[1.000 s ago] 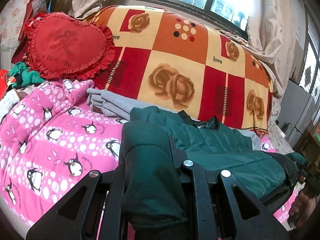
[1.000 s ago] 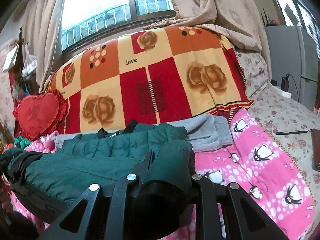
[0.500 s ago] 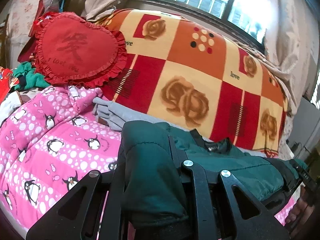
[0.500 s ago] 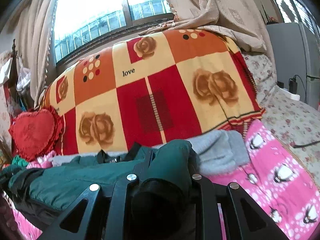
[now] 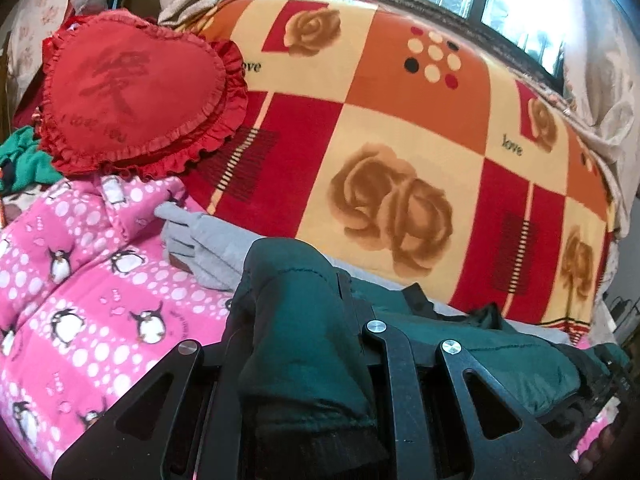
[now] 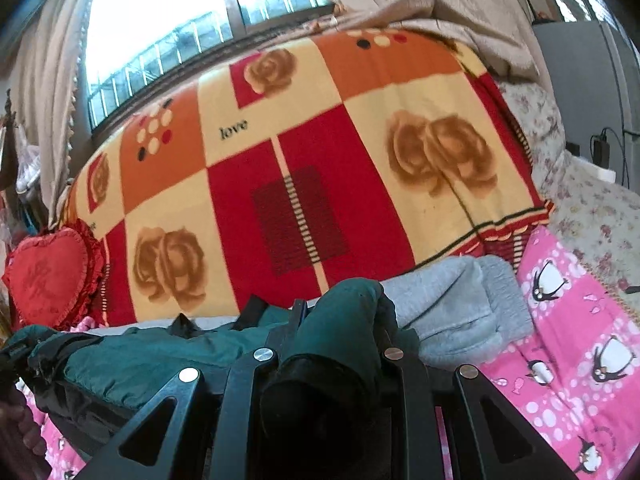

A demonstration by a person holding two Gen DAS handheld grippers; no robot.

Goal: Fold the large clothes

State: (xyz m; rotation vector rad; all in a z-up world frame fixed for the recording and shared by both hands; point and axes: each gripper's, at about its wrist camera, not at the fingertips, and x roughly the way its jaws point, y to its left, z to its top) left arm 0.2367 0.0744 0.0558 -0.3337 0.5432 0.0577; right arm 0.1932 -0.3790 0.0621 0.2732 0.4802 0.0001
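Nearest the lens in each wrist view, one gripper is clenched on a bunched fold of one dark green quilted jacket [image 5: 500,354]: the left gripper [image 5: 304,320] pinches a padded fold at the jacket's left end, and the right gripper [image 6: 340,320] pinches a like fold at its right end, so that two grippers grasp one garment. The jacket stretches between them above the bed, its black collar [image 5: 416,300] toward the far side; whether its underside touches the bedding cannot be told. Beneath and beside it lies one pink quilt [image 5: 80,300] printed with penguins and white dots, covering the bed's near part on both the left and right sides. Just beyond the jacket, one grey garment [image 6: 460,312] lies across the quilt, its ends showing past the jacket on either side and its far edge against the blanket. Behind it rises one checked blanket [image 5: 380,140] in red, orange and cream with brown roses and the word "love", draped over a bulky mound along the bed's far edge. One red heart-shaped frilled cushion [image 5: 132,92] leans against the blanket's left end. One piece of green cloth [image 5: 24,160] sits at the bed's left edge below the cushion. Farthest stands one barred window [image 6: 168,40], flanked by beige curtains [image 6: 40,100].
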